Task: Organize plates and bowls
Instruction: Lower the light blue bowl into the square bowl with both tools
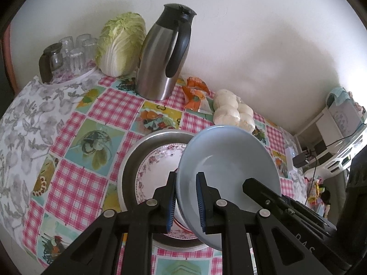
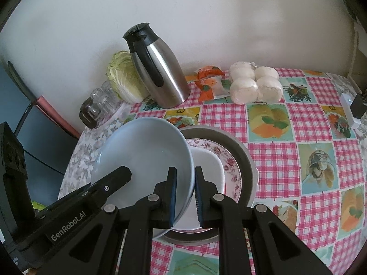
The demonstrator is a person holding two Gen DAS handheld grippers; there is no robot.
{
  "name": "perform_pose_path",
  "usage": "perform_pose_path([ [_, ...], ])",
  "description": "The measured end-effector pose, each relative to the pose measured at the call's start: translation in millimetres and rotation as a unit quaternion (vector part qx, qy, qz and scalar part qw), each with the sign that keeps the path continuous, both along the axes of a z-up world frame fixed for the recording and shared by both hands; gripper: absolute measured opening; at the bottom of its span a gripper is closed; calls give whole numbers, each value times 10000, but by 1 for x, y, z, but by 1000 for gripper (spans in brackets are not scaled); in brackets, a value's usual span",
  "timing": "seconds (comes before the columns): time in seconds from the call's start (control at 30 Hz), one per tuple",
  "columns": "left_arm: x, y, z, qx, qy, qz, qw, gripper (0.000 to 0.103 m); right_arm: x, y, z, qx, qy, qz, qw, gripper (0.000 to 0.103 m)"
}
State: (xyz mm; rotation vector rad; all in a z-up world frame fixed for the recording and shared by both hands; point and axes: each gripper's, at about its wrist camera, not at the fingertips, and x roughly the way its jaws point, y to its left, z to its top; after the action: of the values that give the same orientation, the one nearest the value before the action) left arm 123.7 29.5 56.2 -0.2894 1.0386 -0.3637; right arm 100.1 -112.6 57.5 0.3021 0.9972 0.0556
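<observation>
Both tools pinch one pale blue bowl by opposite sides of its rim: left tool with one pad inside and one outside the wall, right tool likewise. Bowl is tilted and held above a stack on the table: white dish on floral plate, inside a grey metal pan. Behind, by the wall: steel thermos jug, napa cabbage, upturned glasses, bagged white buns.
</observation>
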Motion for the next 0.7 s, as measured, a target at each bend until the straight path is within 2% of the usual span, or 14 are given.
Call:
perform_pose_path([
  [0.7, 7, -14, -26, 263, 324, -110, 9991, 18, 5, -8, -25, -154, 427, -122, 9989, 18],
])
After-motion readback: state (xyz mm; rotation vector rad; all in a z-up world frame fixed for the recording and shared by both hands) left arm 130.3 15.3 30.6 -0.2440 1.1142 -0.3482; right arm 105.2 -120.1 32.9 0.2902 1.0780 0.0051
